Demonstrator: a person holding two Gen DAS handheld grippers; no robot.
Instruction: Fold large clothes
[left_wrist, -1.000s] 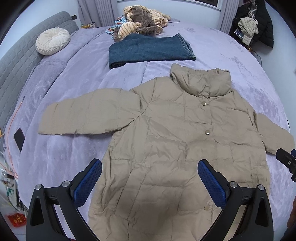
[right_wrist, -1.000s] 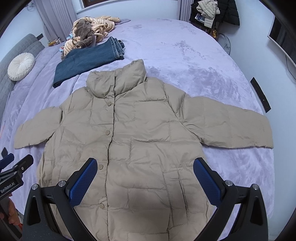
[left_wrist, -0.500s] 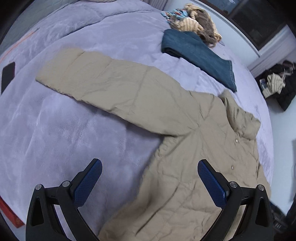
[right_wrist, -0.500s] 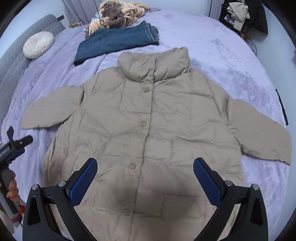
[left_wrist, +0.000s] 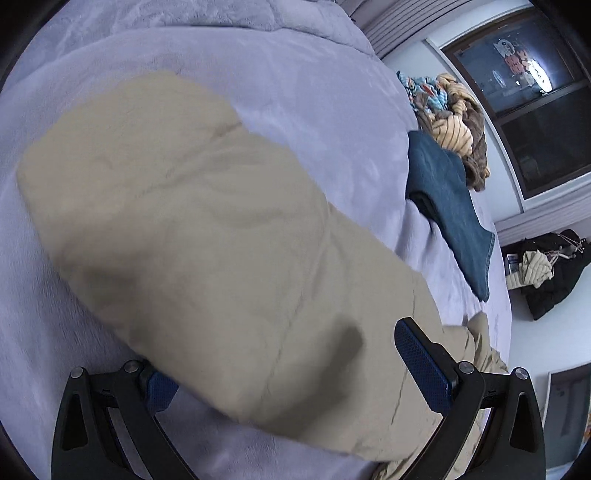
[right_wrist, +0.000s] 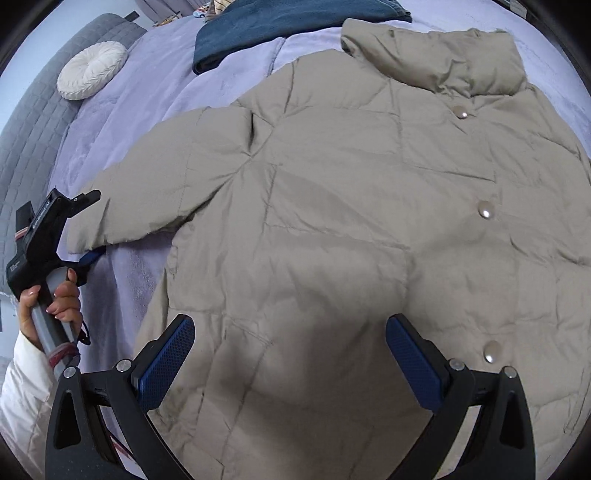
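Note:
A beige puffer jacket (right_wrist: 351, 221) lies flat, front up and buttoned, on the lilac bed (right_wrist: 122, 110). Its left sleeve (left_wrist: 207, 236) fills the left wrist view. My left gripper (left_wrist: 291, 369) is open, with the sleeve between its jaws: one blue pad is under the cloth, the other (left_wrist: 421, 365) above it. In the right wrist view the left gripper (right_wrist: 70, 229) sits at the sleeve's cuff. My right gripper (right_wrist: 291, 358) is open and empty, close over the jacket's lower front.
Folded blue jeans (left_wrist: 450, 206) lie beyond the jacket, also in the right wrist view (right_wrist: 280, 29). A heap of clothes (left_wrist: 454, 118) lies past them. A round white cushion (right_wrist: 92, 70) rests by the grey headboard (right_wrist: 26, 125). Dark clothes (left_wrist: 546, 269) hang beside the bed.
My left gripper has swung left and dropped to the sleeve, its jaws now around the cuff. My right gripper has moved lower and closer over the jacket's front.

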